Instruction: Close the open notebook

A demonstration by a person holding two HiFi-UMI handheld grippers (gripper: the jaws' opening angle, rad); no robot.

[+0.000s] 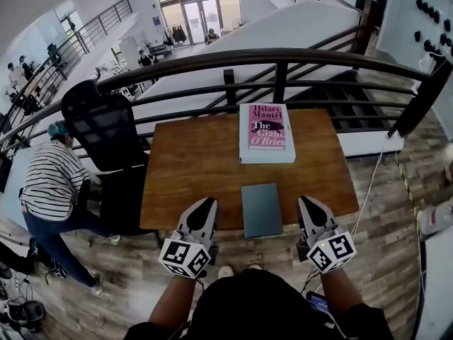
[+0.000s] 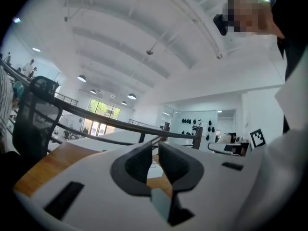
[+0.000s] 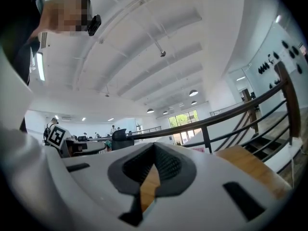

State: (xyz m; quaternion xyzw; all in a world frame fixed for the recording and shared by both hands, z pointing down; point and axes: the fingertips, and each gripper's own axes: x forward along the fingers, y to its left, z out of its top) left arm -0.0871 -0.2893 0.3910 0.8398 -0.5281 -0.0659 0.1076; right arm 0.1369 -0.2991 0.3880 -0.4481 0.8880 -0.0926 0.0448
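The notebook [image 1: 261,210] is a grey-teal book lying shut and flat near the front edge of the wooden table [image 1: 191,161]. My left gripper [image 1: 207,202] hovers at the table's front edge just left of it, apart from it, with the jaws drawn together to a thin slit and nothing between them. My right gripper [image 1: 306,201] is just right of the notebook, jaws shut and empty. In the left gripper view the closed jaws [image 2: 156,146] point level over the table, and a sliver of the notebook [image 2: 160,202] shows below them. The right gripper view shows the tips [image 3: 154,146] meeting.
A white and pink hardback [image 1: 266,133] lies at the table's far edge. A dark curved railing [image 1: 283,62] runs behind the table. A black mesh chair [image 1: 99,126] stands at the left, with a person in a striped shirt [image 1: 53,183] beside it.
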